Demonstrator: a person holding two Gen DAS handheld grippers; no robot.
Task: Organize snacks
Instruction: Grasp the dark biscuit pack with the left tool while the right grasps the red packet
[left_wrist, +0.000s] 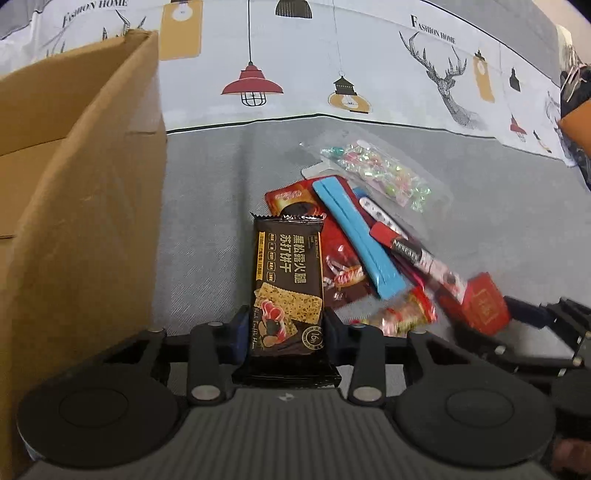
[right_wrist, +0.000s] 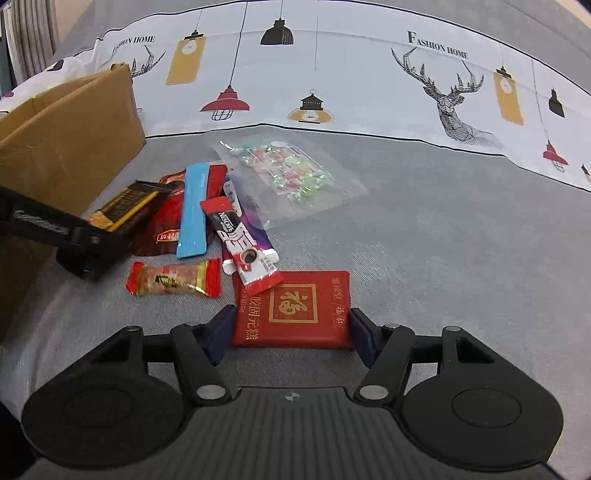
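**Both grippers closed onto packets at the snack pile**

Left gripper (left_wrist: 287, 326): the dark cracker packet (left_wrist: 287, 291) stands lengthwise between its fingers, both blue pads pressing the packet's long edges near its lower half. The packet's far end lies over a red pouch (left_wrist: 338, 258) at the pile's left edge. Cardboard box (left_wrist: 74, 206) just left of this gripper.

Right gripper (right_wrist: 293, 328): the flat red packet (right_wrist: 295, 310) with a gold square emblem sits crosswise between the fingers, pads touching both short ends. It lies on the grey cloth (right_wrist: 443, 240), nearest item of the pile. A Nescafe stick (right_wrist: 240, 243) overlaps its far left corner. Red-and-gold candy (right_wrist: 173, 282) lies just left; blue strip (right_wrist: 194, 210) and clear bag of sweets (right_wrist: 288, 177) further off.
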